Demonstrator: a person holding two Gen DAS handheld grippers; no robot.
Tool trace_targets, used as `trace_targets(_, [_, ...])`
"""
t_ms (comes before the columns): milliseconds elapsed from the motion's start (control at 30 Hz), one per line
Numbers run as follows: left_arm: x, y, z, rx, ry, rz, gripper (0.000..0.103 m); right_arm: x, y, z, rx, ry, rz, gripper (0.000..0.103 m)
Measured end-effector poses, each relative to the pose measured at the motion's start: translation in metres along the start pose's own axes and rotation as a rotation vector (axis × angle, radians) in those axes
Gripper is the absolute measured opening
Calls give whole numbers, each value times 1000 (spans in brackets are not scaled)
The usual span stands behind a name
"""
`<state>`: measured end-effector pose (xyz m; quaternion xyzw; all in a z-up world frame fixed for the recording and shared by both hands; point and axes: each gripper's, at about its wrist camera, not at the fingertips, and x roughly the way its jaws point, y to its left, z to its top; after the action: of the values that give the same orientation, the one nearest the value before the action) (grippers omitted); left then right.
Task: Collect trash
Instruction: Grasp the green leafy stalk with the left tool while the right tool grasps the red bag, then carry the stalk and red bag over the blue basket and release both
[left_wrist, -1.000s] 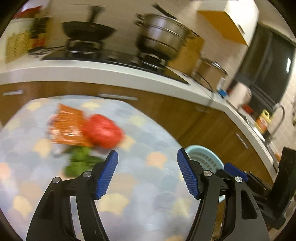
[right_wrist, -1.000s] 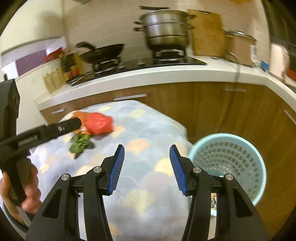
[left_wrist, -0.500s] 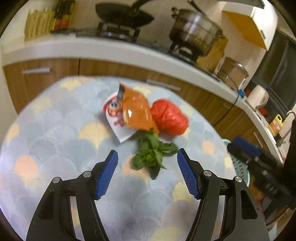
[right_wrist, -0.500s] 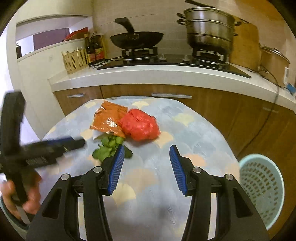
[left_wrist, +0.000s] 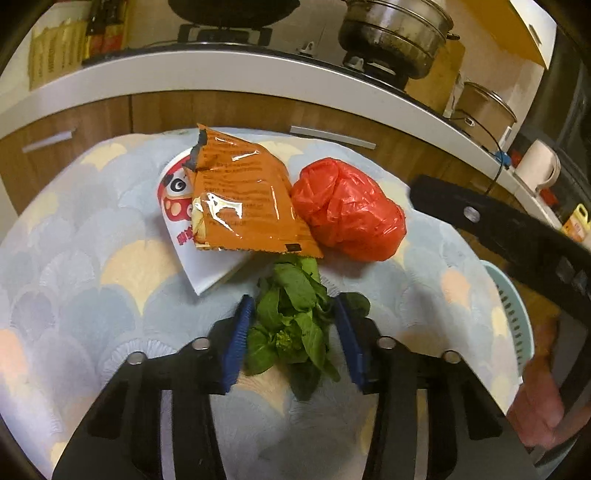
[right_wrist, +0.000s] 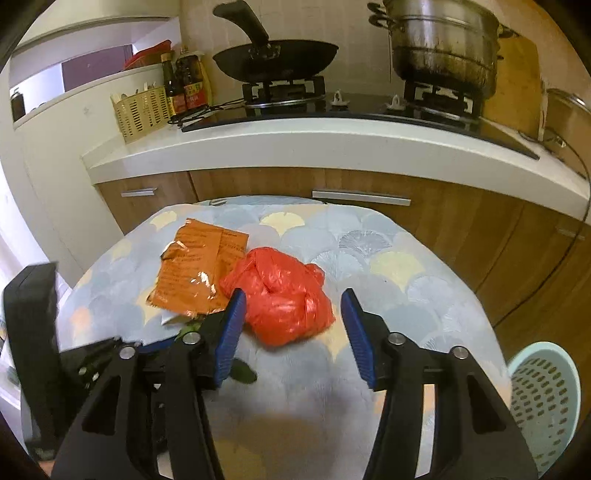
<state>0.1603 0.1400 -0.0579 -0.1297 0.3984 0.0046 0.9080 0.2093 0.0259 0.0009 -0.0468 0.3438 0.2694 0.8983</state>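
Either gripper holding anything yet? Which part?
Nothing held. Left gripper is open around the leafy greens, pads not closed on them. Right gripper is open near the red bag.

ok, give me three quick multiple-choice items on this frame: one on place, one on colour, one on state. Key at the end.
1. Where are the greens?
A. in the basket
B. between the left gripper's fingers
C. on the stove

2. What colour is the crumpled bag?
A. red
B. blue
C. white

3. What is the right gripper doing?
A. shut on the wrapper
B. shut on the bag
C. open at the bag

Key: B, the blue pads flank the leaves on the table; A, it is red in both views; C, a wide gap shows between its fingers, with the bag just ahead.
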Motion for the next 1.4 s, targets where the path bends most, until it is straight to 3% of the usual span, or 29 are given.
trace_targets(133, [-2,-3,-3,45,21,-17,24,16,-2,2,19,21,21,68])
trace_targets(500, [-23,9,-25,15,45,-112,21,63,5,2,46,145,40,70])
trace_targets(567, [-31,12,-33,3,43,-142,21,63,6,-1,45,144,22,69])
trace_targets(633, [-36,13,-38,-2,40,-153,21,62,7,-4,38,145,26,53])
trace_targets(667, [-38,12,-41,-1,39,-154,21,59,9,-6,28,145,15,51])
trace_targets(967, [-56,0,-54,9,5,-205,20,-5,12,-22,18,42,11,47])
trace_targets(1400, [-90,-56,-57,123,-64,-309,20,-123,-29,-57,79,-137,-47,47])
